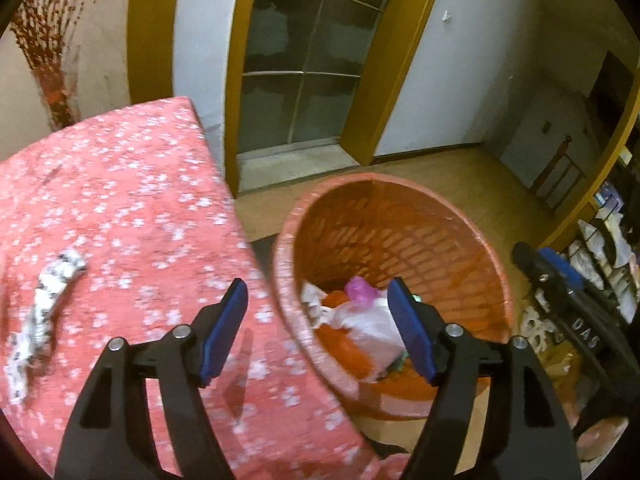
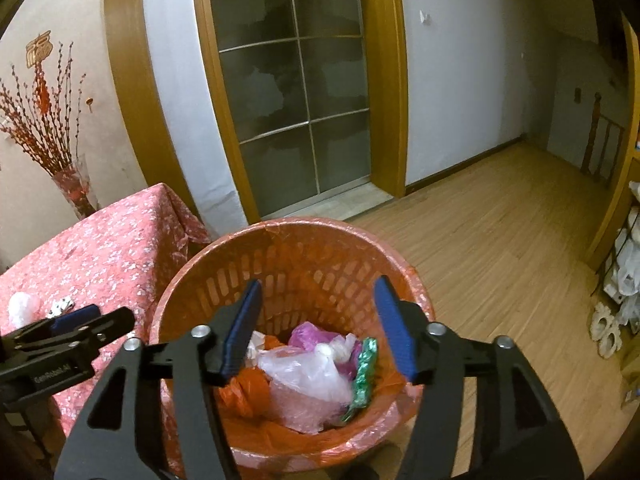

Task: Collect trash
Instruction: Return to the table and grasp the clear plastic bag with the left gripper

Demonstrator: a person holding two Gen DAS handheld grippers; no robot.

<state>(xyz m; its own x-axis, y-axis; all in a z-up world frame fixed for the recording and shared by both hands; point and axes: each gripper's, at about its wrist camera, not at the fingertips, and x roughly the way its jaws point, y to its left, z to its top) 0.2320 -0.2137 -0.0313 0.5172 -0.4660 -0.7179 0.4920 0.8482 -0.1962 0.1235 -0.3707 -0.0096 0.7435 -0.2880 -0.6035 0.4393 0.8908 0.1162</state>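
An orange lattice trash basket [image 1: 492, 280] [image 2: 192, 276] stands on the floor beside a table with a pink flowered cloth [image 1: 120, 208] [image 2: 100, 248]. In it lie clear plastic bags [image 2: 304, 376], a purple bag [image 2: 308, 332] and a green foil wrapper [image 2: 364, 368]. A twisted black-and-white wrapper [image 1: 44, 304] lies on the cloth at the left. A white crumpled ball [image 2: 22, 308] sits at the table's left edge. My left gripper [image 1: 318, 328] is open and empty over the table edge and basket rim. My right gripper [image 2: 316, 324] is open and empty above the basket.
A glass sliding door in a wooden frame [image 2: 292, 92] stands behind. A vase of red branches [image 2: 52, 140] is by the wall beyond the table. Shelves with white items [image 2: 624, 280] line the right side. Wooden floor [image 2: 500, 232] spreads to the right of the basket.
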